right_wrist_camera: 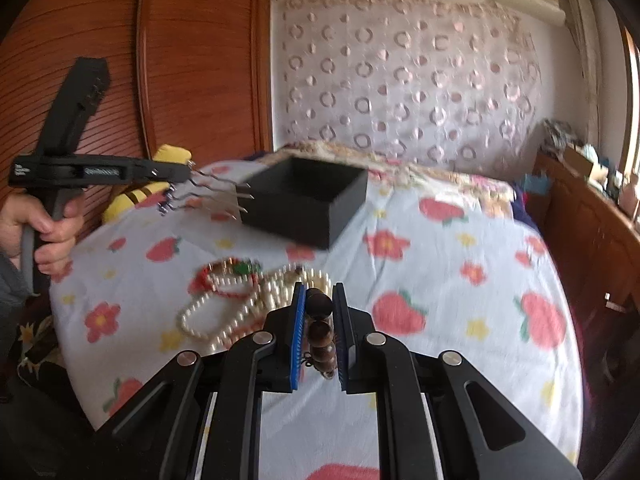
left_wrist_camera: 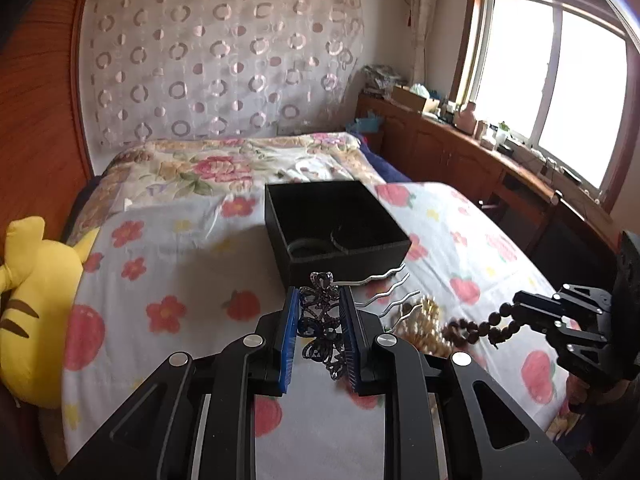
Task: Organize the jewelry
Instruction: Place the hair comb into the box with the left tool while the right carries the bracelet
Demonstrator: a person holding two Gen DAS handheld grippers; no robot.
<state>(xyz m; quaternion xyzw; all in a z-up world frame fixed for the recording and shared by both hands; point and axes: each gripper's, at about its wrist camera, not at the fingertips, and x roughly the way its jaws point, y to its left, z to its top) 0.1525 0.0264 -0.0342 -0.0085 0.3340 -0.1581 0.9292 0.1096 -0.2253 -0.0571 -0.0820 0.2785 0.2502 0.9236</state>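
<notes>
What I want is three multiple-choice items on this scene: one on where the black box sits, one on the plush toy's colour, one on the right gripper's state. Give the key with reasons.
1. The black box sits:
A. on the wooden cabinet
B. on the flowered bedspread
C. on the windowsill

2. The plush toy is:
A. yellow
B. green
C. white

3. The right gripper is:
A. open and empty
B. shut on a pearl necklace
C. shut on the dark bead bracelet

Key:
1 B, the box rests on the floral cover.
2 A, its body is yellow with dark stripes.
3 C, brown beads sit pinched between the blue pads.
</notes>
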